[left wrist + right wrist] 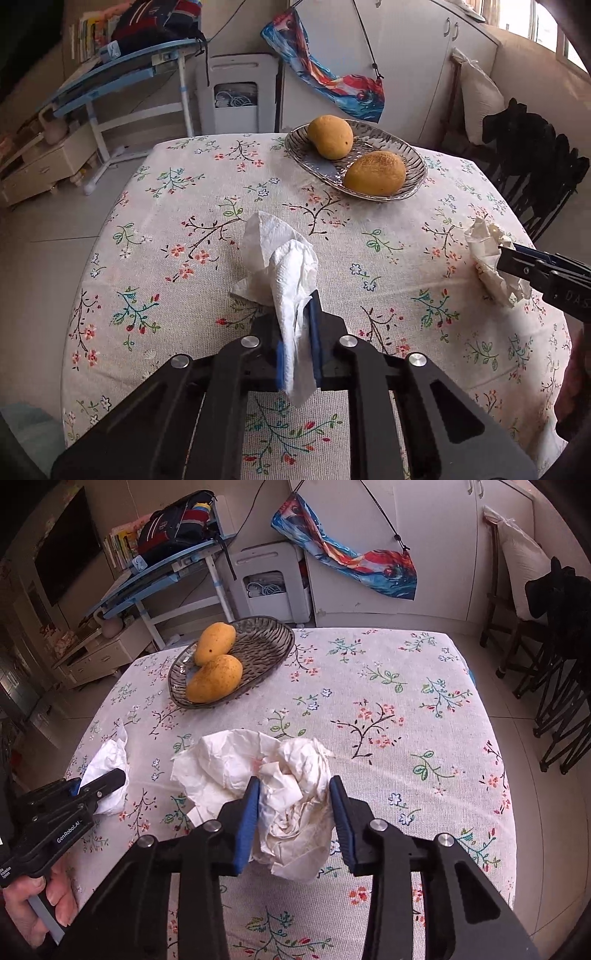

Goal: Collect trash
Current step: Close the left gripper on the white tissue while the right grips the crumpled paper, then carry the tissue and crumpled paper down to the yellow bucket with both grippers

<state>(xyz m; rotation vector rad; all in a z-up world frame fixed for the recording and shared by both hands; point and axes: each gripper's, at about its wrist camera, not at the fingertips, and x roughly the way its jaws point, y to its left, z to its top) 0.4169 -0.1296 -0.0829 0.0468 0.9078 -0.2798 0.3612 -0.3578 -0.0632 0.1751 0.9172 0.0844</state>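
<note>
Left gripper [298,332] jaws nearly closed, pinching the white paper towel [284,273]; its long axis runs along the fingers, free end pointing to 12 o'clock. Right gripper [293,819] jaws partway closed, pressing both sides of a crumpled wad [291,775] on the floral tabletop [406,709]. Glass dish [258,642] at 11 o'clock holds two mangoes [214,677].

tablecloth [207,206]: cream, floral | mangoes [330,136]: yellow-orange | tissue [284,266]: white | dish [275,644]: seemingly grey, ribbed

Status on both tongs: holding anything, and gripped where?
Left tongs: shut on the white paper towel, pinched at its near lower end. Right tongs: clamping the crumpled tissue wad across its near end.
</note>
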